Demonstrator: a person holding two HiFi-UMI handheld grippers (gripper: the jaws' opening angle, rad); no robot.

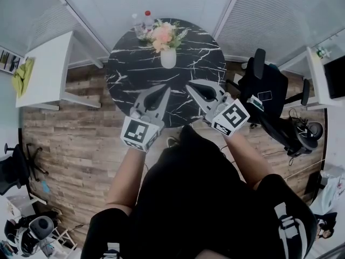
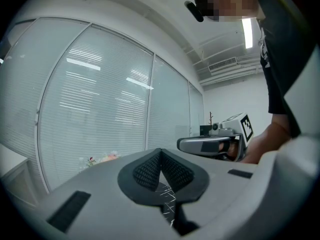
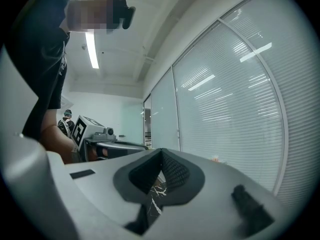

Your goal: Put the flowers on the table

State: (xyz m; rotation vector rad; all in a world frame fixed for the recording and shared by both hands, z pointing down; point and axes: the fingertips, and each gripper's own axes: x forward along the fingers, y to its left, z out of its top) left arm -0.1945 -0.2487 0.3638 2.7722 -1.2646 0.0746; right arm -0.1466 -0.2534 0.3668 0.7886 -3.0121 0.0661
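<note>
**Head view.** A round black marble table (image 1: 129, 69) with white veining stands on a wooden floor (image 1: 70, 139). The flowers (image 1: 163, 35), pink and peach with green fronds, stand upright in a white vase (image 1: 168, 58) on the far part of the tabletop. Two bottles (image 1: 143, 23) stand just behind them at the far rim. The left gripper (image 1: 163, 92) and the right gripper (image 1: 193, 88) are held side by side over the near part of the table, well apart from the vase. Each tapers to a single point, so the jaws are together with nothing between them. A white desk (image 1: 48, 69) lies to the left and a black office chair (image 1: 267, 96) to the right.

**Left gripper view.** The two black textured pads (image 2: 147, 171) meet at their tips. Only a sliver of veined tabletop shows in the gap below them, and no object is gripped. The flowers appear small and faint at lower left, before slatted window blinds (image 2: 100, 109). The right gripper is in view at the right.

**Right gripper view.** The jaws are likewise closed tip to tip and empty, with marble visible beneath. The left gripper shows at the left, under a ceiling light (image 3: 91, 49).
</note>
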